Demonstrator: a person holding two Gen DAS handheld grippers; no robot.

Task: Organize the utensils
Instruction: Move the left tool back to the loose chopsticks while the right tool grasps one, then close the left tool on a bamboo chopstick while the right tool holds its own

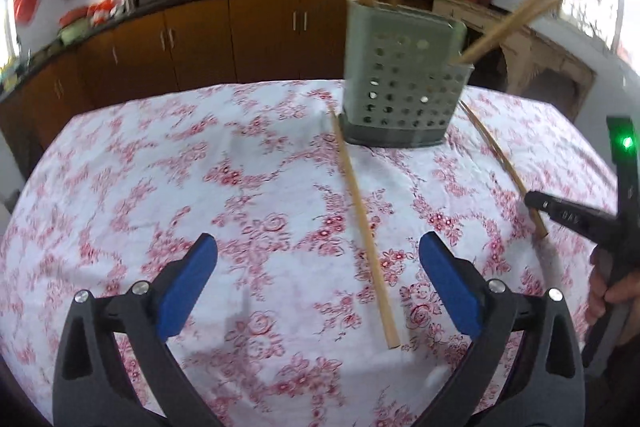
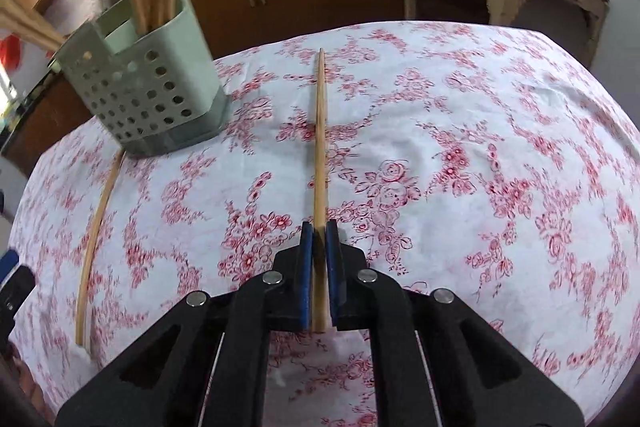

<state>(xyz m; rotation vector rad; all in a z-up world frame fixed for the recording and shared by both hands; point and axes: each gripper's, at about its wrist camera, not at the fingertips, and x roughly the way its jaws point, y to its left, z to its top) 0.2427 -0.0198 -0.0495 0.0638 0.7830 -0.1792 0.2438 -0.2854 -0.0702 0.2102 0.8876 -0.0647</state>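
My right gripper (image 2: 319,239) clamps one chopstick (image 2: 320,147); my left gripper (image 1: 318,255) gapes wide, second chopstick (image 1: 362,223) lying between its pads, untouched.

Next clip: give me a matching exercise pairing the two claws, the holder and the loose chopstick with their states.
1. left claw
2. right claw
3. green perforated holder
4. loose chopstick

A. upright, chopsticks inside
B. flat on the tablecloth, ungripped
C. wide open, empty
D. shut on a chopstick

Pairs: 1-C, 2-D, 3-A, 4-B
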